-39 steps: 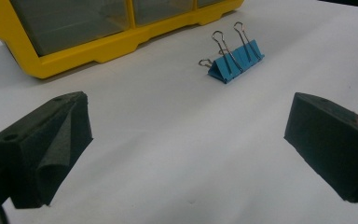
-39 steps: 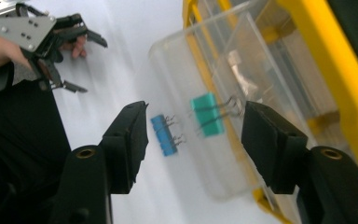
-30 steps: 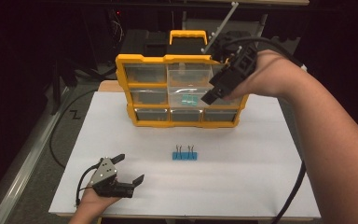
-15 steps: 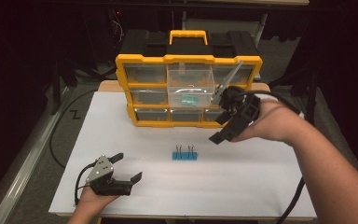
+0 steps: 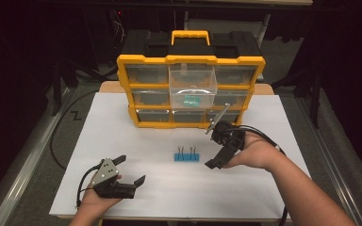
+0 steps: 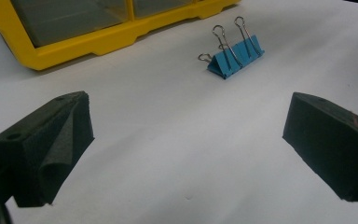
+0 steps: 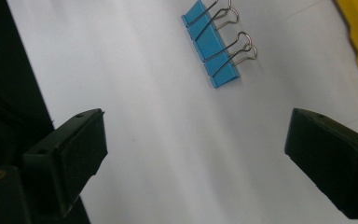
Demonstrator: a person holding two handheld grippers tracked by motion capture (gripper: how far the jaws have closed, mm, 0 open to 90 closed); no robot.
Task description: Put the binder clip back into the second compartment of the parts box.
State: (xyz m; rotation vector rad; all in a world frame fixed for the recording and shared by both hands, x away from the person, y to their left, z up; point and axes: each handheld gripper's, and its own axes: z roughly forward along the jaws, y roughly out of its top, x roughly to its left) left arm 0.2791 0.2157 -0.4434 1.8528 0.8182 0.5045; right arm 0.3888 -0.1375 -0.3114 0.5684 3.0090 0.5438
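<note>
Since the earlier frame my right gripper (image 5: 215, 151) comes down from the front of the yellow drawer cabinet (image 5: 190, 61) to the white desk (image 5: 283, 122), and its fingers (image 7: 70, 154) have just been opening; now they stand wide apart with nothing between them. Blue binder clips (image 5: 187, 157) lie on the desk in the lower middle of the high view, in front of the cabinet, with their wire handles pointing toward it. Their long axis runs left to right in that frame. My right gripper is just beside their right end, not touching, so I judge this hand is the nearer one. In the right gripper view the clips (image 7: 210, 43) sit ahead at the top centre, lying diagonally. My left gripper (image 5: 129, 170) rests at the lower left, well apart from the clips (image 6: 235, 52), fingers (image 6: 51, 140) spread and empty.
</note>
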